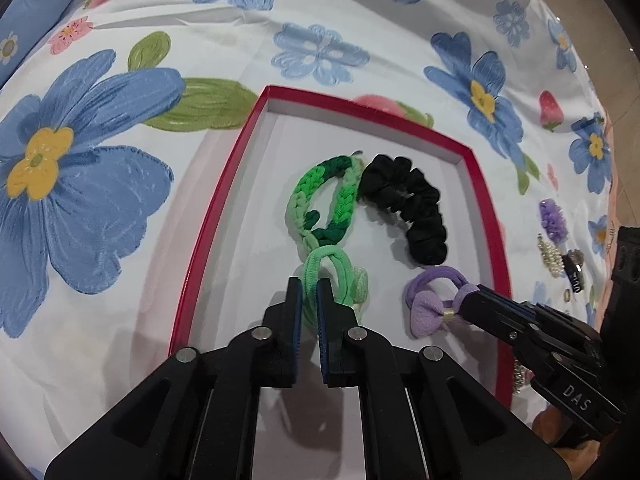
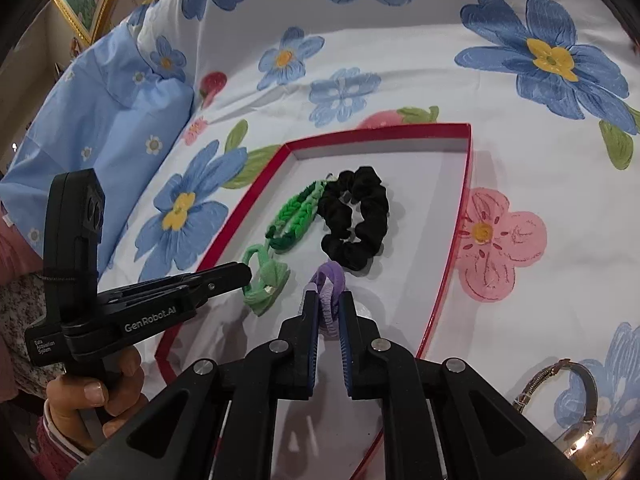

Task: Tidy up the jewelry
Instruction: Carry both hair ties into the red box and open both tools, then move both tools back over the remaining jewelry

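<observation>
A red-rimmed white tray lies on a floral bedsheet. In it lie a braided green hair tie and a black scrunchie. My left gripper is shut on a light green bow hair tie that rests on the tray floor. My right gripper is shut on a purple bow hair tie, low over the tray's near right part.
To the right of the tray lie a purple flower clip, a pearl clip and a dark clip. A gold bracelet watch lies near right. A blue pillow sits at far left.
</observation>
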{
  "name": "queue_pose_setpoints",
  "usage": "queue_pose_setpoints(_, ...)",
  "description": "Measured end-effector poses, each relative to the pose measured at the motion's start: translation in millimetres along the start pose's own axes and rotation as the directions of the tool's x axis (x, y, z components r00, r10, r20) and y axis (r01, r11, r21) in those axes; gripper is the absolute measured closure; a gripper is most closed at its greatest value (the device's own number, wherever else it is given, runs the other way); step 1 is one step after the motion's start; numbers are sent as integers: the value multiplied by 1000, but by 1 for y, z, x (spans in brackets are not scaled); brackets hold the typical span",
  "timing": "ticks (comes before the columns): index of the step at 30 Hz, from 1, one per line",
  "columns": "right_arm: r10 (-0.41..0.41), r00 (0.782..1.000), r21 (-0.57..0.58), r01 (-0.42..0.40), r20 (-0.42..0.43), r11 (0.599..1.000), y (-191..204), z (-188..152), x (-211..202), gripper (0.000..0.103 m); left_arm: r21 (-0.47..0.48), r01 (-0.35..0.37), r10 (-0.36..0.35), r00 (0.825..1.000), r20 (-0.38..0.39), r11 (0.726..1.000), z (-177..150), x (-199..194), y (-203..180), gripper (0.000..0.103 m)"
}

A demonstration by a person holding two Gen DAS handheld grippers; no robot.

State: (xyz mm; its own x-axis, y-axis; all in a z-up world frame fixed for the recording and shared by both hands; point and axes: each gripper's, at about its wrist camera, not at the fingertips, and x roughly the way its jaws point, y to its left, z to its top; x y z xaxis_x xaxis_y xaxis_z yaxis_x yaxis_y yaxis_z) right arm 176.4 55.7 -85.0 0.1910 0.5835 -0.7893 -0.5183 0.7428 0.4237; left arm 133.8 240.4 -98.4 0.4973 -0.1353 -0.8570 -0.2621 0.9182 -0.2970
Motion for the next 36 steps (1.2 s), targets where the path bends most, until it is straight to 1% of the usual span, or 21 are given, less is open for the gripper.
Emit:
queue_pose_setpoints(4,-28,999,-11,28,-15,1000,-2,0,6,90,-16,-8,8,1000,-6,1000,-1,4,4,98)
queue_pose_setpoints(6,-25,1000,-12,25,-18,1000,-3,0,7,90,-20,-4,4,1000,-8,1000,-1,5,5,98)
queue_pose_setpoints(9,-33,999,-20,32,-19,999,-2,0,9,89,-15,-6,6,1000,-9,1000,-1,5,5,94)
queue_pose_setpoints(11,-33,999,-24,32,-21,999,-2,0,9,89,-9,-15,15,1000,-10,1000,-1,4,4,85)
queue_pose_setpoints(14,-28,999,-22,28,-19,999,-1,0,7,89,-7,-24,24,1000,4,1000,-1,-1,2,74)
queue_pose_setpoints(16,-19,1000,-16,19,-15,1000,-1,0,6,89,-11,-24,25,1000,12,1000,-1,-6,2,72)
queue_pose_setpoints(18,-8,1000,-7,8,-5,1000,0,1,0,88,-19,-17,18,1000,21,1000,-2,-12,3,68)
queue_pose_setpoints(19,-4,1000,-4,4,0,1000,0,1,-3,88,-23,-17,18,999,28,1000,-3,-16,3,63)
queue_pose_setpoints(20,2,1000,0,-2,12,1000,0,1,-8,85,-26,-18,19,999,36,1000,-3,-20,2,58)
queue_pose_setpoints(21,5,1000,4,-5,21,1000,0,1,-13,77,-26,-13,14,999,45,1000,-5,-24,1,57)
queue_pose_setpoints(23,17,999,11,-17,47,1000,0,-1,-26,67,-26,-3,4,998,62,1000,-8,-33,-1,57)
queue_pose_setpoints(26,21,997,18,-23,79,1000,0,-7,-46,66,-24,20,-18,997,79,1000,-15,-47,-7,57)
queue_pose_setpoints(30,19,994,30,-23,110,999,-4,-21,-72,65,5,43,-43,994,97,999,-26,-63,-22,57)
queue_pose_setpoints(32,17,992,37,-21,122,999,-6,-29,-83,65,22,53,-55,993,108,998,-32,-71,-32,53)
queue_pose_setpoints(36,-2,988,58,-7,156,998,-14,-48,-112,65,57,76,-83,990,117,995,-44,-83,-51,52)
